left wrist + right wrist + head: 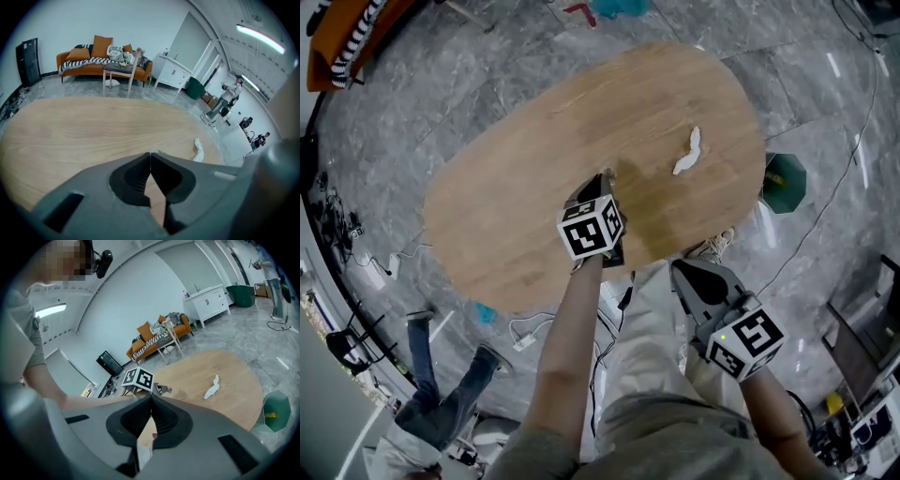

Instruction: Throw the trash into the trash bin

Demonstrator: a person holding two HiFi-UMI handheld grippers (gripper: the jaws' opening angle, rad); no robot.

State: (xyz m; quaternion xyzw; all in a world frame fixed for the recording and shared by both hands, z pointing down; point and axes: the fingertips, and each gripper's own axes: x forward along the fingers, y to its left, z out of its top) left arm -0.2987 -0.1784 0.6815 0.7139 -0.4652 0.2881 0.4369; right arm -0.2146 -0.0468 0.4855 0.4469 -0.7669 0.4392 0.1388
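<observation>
While my left gripper [605, 178] and right gripper [678, 267] were both pinched shut, the white tissue [687, 153] lay ungrasped on the table [525, 197]; next, I judged, I had to reopen, grasp it, then reach the green bin [784, 182].

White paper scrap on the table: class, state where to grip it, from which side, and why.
Pinch the white paper scrap across its narrow middle, coming straight down from above: it lies flat and elongated on the table, so jaws should probably straddle its short width.
</observation>
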